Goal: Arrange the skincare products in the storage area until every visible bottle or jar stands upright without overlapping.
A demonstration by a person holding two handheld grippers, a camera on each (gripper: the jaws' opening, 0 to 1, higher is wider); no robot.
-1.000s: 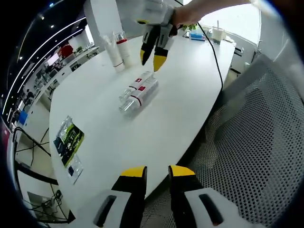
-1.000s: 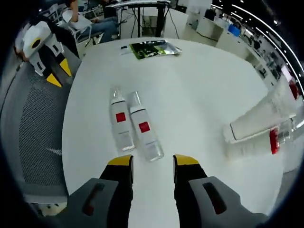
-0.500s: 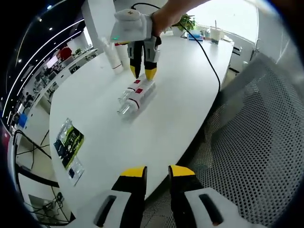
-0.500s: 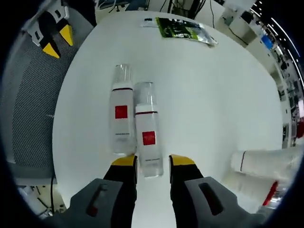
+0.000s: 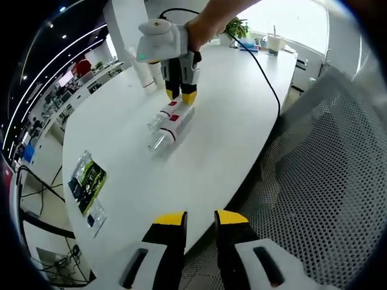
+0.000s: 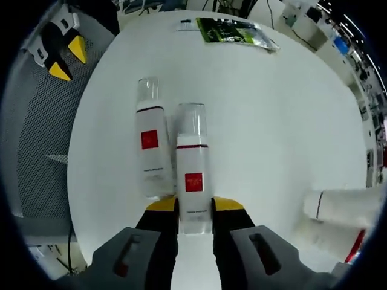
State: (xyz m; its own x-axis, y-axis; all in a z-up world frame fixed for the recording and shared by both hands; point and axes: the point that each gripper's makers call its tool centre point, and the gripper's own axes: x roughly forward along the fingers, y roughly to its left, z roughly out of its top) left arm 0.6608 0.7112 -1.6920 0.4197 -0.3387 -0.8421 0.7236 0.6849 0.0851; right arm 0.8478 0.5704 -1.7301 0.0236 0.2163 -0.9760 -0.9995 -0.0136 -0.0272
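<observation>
Two clear bottles lie side by side on the white table [image 6: 290, 121]. In the right gripper view, the right gripper [image 6: 194, 204] has its yellow tips narrowly set around the base of the nearer bottle [image 6: 193, 172], touching its sides; the second bottle [image 6: 149, 142] lies just beside. Farther off, white tubes [image 6: 344, 205] sit right, a green packet [image 6: 233, 31] beyond. The left gripper [image 5: 199, 219] hangs over the table edge, jaws slightly parted, empty.

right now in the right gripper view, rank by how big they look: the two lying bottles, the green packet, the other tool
1. The two lying bottles, alike; nearness favours the gripped one.
2. Green packet, farther off.
3. Left tool, smallest, at the edge.
</observation>
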